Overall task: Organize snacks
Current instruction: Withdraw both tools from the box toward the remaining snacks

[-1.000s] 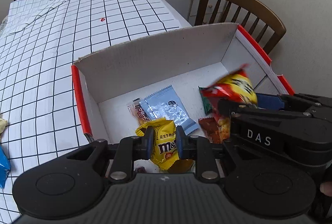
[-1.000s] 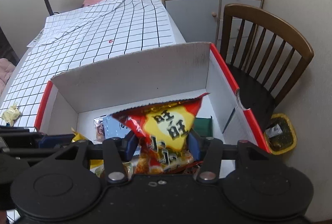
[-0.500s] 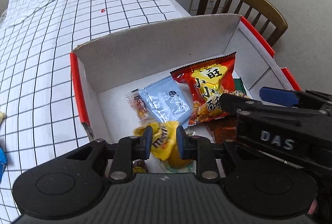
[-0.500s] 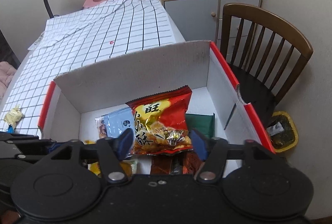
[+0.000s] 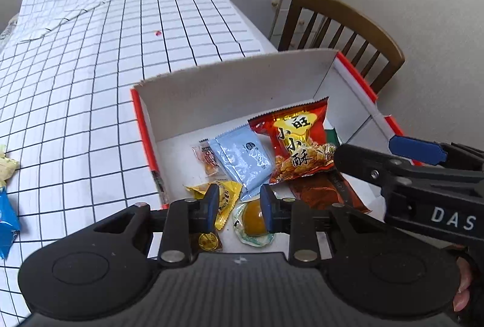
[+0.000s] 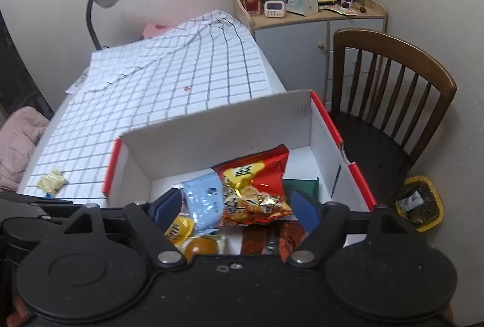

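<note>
- The snacks not yet put away lie on the checked tablecloth (image 5: 90,103), off to the left of the box (image 5: 230,84): a blue packet (image 5: 7,224) at the left edge of the left wrist view and a pale yellow packet (image 5: 6,169) just beyond it.
- Both sit well apart from the box and on the left gripper's (image 5: 237,203) side, so I judge the left hand the nearer one; how their long axes run cannot be told, as both are cut by the frame.
- The left gripper has just been opening; its jaws stand narrow and empty above the yellow candy bag (image 5: 225,199), which lies loose on the box floor.
- The right gripper (image 6: 234,207) has also just been opening; its jaws are wide and free of the red crisp bag (image 6: 254,190) lying below in the box.
- Beside these lie a light blue sachet (image 5: 243,157), a round wrapped cake (image 5: 254,219) and a dark red pack (image 5: 320,193).
- In the way stands only the box's red-edged left wall (image 5: 145,133), to be cleared in swinging out.
- A chair (image 6: 393,84) stands beyond the box's right side.
</note>
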{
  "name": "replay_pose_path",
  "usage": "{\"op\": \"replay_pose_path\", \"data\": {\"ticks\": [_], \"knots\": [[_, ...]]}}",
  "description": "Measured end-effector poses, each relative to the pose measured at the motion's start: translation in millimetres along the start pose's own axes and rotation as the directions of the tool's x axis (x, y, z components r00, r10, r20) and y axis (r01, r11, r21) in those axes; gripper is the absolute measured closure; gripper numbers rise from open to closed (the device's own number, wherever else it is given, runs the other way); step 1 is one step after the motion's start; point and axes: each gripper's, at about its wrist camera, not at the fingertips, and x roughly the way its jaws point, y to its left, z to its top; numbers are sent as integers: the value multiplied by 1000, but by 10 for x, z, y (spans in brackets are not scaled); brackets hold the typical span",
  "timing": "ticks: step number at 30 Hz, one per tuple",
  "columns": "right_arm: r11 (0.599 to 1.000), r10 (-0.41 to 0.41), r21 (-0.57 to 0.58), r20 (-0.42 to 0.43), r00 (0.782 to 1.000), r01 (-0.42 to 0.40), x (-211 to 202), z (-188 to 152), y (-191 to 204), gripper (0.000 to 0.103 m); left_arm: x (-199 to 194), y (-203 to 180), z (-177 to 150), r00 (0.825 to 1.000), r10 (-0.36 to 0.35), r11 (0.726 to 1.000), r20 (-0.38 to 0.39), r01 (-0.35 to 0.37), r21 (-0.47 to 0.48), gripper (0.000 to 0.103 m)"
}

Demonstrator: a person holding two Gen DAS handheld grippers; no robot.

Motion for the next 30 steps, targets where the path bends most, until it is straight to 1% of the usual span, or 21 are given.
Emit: {"op": "replay_pose_path", "data": {"ticks": [4, 10, 11, 13, 15, 16, 19, 24, 25, 27, 30], "knots": [[999, 26, -23, 21, 999, -25, -131, -10, 86, 21, -171, 63, -28, 999, 5, 1000, 42, -5, 2, 75], [995, 85, -52, 55, 995, -82, -336, -17, 271, 21, -461, 165, -98, 995, -1, 1000, 100, 1, 7, 75], [994, 99, -57, 62, 993, -96, -376, -19, 305, 18, -516, 180, -110, 994, -2, 1000, 111, 1, 9, 74], [990, 124, -72, 80, 989, -118, -452, -18, 379, 14, -627, 221, -147, 991, -1, 1000, 133, 0, 10, 70], [986, 150, -87, 94, 984, -142, -520, -22, 461, 14, -745, 287, -193, 987, -1, 1000, 159, 2, -2, 48], [984, 161, -89, 99, 982, -152, -550, -24, 494, 12, -801, 325, -214, 985, 2, 1000, 174, 0, -13, 46], [977, 195, -104, 109, 975, -184, -632, -37, 603, 11, -952, 436, -273, 981, 0, 1000, 192, 4, -21, 45], [964, 237, -150, 118, 964, -218, -736, -88, 839, 11, -1188, 600, -402, 973, 34, 999, 229, -25, -41, 41], [961, 249, -155, 118, 961, -229, -750, -102, 889, 10, -1232, 641, -428, 971, 39, 998, 235, -28, -47, 41], [954, 273, -163, 116, 955, -253, -769, -124, 969, 10, -1320, 732, -480, 968, 54, 997, 245, -38, -69, 37], [945, 294, -185, 120, 948, -269, -808, -180, 1101, 6, -1434, 879, -555, 963, 71, 994, 258, -46, -103, 34]]}}
